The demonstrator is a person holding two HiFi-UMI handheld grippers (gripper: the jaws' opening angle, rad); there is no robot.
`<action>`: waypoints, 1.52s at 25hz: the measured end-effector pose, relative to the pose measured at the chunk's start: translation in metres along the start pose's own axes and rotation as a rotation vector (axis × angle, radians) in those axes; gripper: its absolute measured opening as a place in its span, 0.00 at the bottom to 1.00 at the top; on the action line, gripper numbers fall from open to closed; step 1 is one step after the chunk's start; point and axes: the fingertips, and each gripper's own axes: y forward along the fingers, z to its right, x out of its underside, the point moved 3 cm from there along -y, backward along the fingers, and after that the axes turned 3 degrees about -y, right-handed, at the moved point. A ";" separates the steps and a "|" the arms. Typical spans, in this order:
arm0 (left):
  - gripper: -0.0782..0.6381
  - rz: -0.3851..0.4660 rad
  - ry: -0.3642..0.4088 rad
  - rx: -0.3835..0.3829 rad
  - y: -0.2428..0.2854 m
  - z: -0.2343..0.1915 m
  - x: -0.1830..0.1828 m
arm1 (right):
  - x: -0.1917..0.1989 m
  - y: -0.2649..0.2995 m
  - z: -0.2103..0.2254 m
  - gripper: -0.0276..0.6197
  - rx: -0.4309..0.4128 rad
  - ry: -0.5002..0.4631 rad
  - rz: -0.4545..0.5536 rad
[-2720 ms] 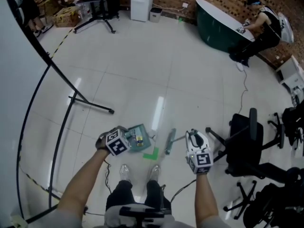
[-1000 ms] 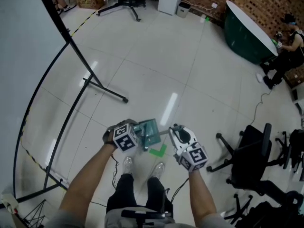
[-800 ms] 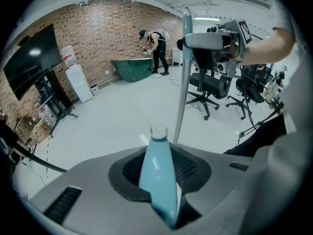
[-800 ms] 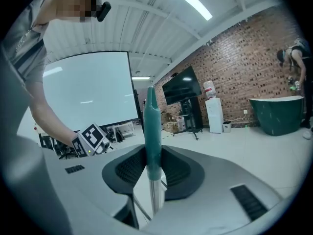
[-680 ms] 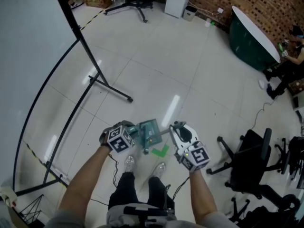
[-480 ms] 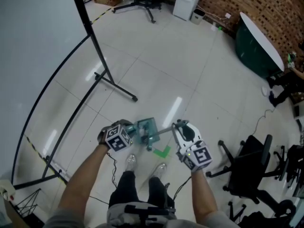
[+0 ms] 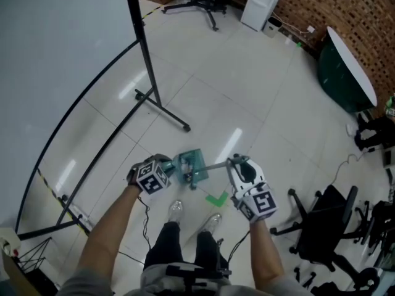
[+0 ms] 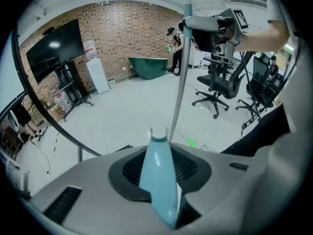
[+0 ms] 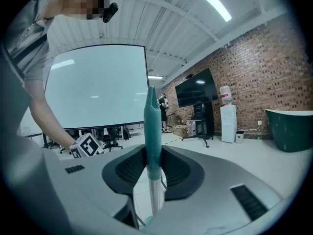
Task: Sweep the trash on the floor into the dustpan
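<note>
Dustpan handle (image 8: pixel 157 185) pinched in left tongs (image 8: pixel 161 155); broom handle (image 9: pixel 151 121) in right tongs (image 9: pixel 152 155).

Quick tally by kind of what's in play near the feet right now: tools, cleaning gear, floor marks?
dustpan: 1
broom: 1
tools: 2, the left tool and the right tool
green floor mark: 1
Total: 5
</note>
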 end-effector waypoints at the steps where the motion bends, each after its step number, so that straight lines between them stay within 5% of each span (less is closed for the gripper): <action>1: 0.26 0.007 -0.003 -0.004 0.000 -0.001 0.003 | -0.001 0.002 -0.003 0.19 -0.005 -0.002 -0.005; 12: 0.27 0.027 0.041 -0.067 0.001 -0.008 0.001 | -0.005 0.008 -0.017 0.19 0.011 -0.027 -0.054; 27: 0.31 0.116 -0.069 -0.126 -0.023 -0.012 -0.007 | -0.020 0.007 -0.020 0.19 0.029 -0.035 -0.038; 38: 0.31 0.079 -0.012 -0.174 -0.033 -0.008 0.002 | -0.032 0.003 -0.028 0.19 0.053 -0.037 -0.020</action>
